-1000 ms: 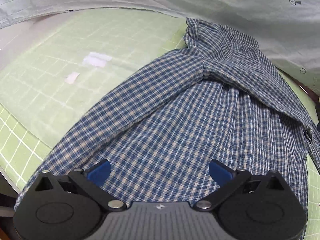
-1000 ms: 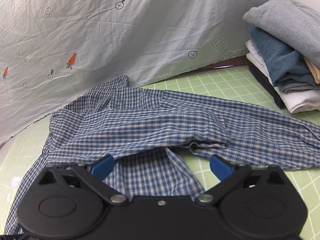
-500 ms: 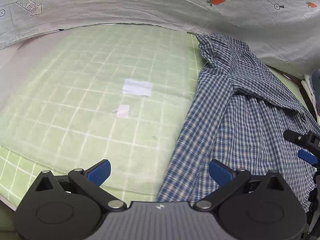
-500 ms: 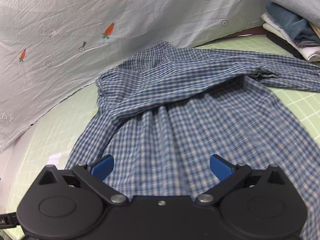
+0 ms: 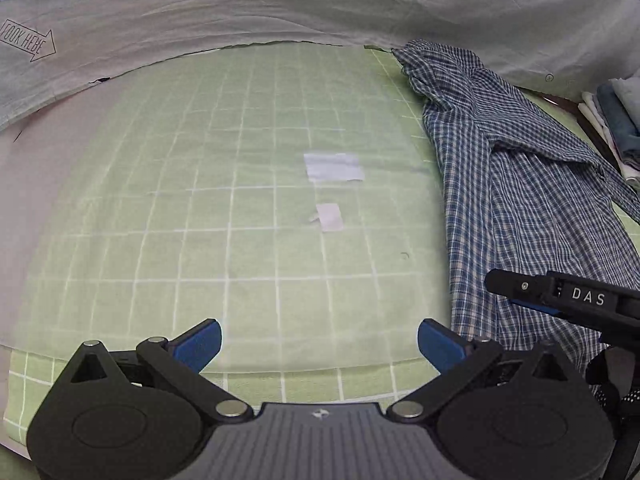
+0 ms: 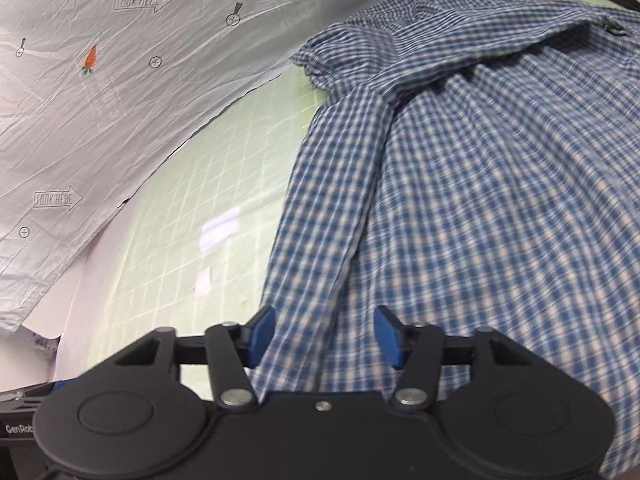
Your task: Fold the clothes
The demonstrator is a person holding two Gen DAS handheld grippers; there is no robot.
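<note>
Swung left off checked shirt point(image 5: 532, 200) since a second ago, left gripper point(image 5: 320, 344) agape over green grid mat point(image 5: 240, 208), shirt along mat's right side, carrot-print sheet point(image 5: 280, 0) behind, folded stack point(image 5: 616, 128) far right, right gripper point(image 6: 324, 336) spread partway over shirt edge, nothing clamped.

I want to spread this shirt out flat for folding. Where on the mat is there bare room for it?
Bare green grid mat runs from the checked shirt leftward to the printed sheet, with only two small pale patches on it. The far right is crowded: shirt, then stacked folded clothes.
</note>
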